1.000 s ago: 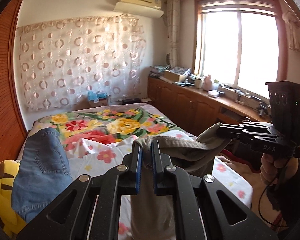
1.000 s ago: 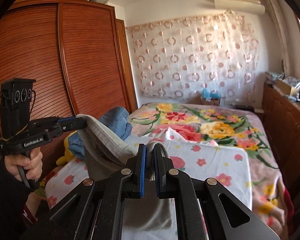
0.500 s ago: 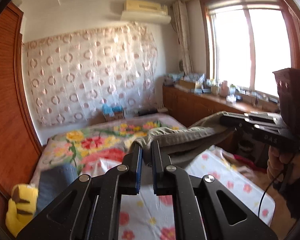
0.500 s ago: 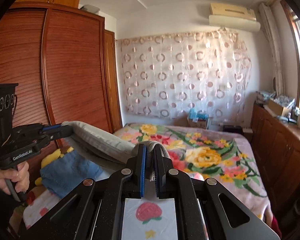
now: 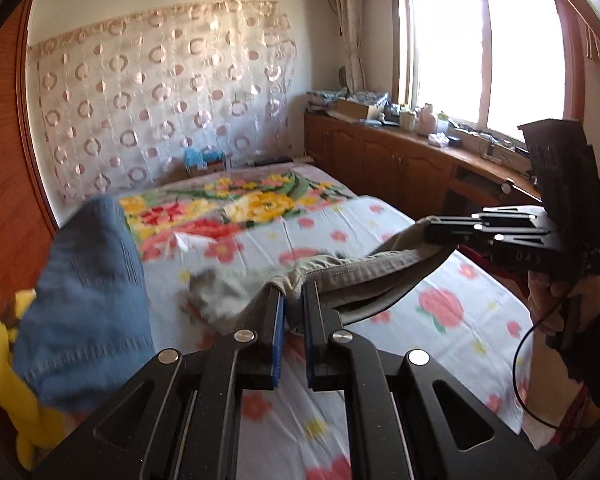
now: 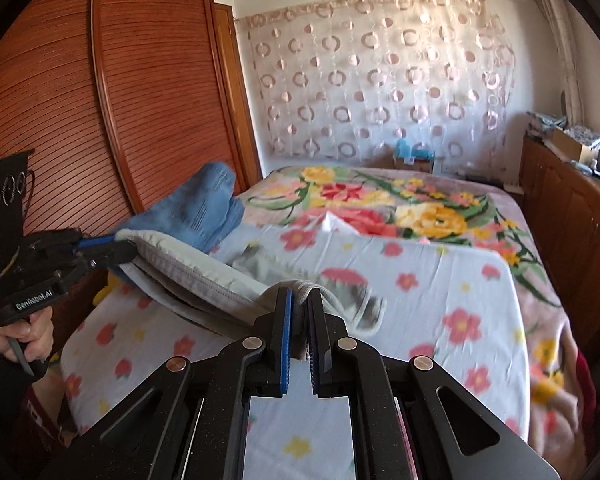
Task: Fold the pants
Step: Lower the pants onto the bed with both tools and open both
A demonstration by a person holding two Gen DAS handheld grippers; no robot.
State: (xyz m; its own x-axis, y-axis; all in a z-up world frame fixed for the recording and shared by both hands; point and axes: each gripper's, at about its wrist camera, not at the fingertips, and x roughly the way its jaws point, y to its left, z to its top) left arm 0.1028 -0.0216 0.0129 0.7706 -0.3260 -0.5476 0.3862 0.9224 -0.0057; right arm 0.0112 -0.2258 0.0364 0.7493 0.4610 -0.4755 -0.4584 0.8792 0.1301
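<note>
Khaki pants [image 5: 356, 276] are stretched by the waistband between my two grippers, just above the bed. My left gripper [image 5: 292, 300] is shut on one end of the band. My right gripper [image 6: 299, 300] is shut on the other end. Each view shows the other gripper too: the right gripper [image 5: 432, 232] at the right, the left gripper [image 6: 120, 250] at the left. The pants [image 6: 196, 268] sag between them. Their lower part lies blurred on the sheet ahead.
The bed has a light floral sheet [image 5: 440, 304] over a flowered blanket [image 6: 420, 208]. Blue jeans [image 5: 88, 300] and a yellow plush toy [image 5: 24, 412] lie at its left edge by the wooden wardrobe [image 6: 100, 100]. Low wooden cabinets [image 5: 400, 160] run under the window on the right.
Both grippers rose with the pants and have now come down towards the bed. The fabric that hung below them now lies out ahead on the sheet.
</note>
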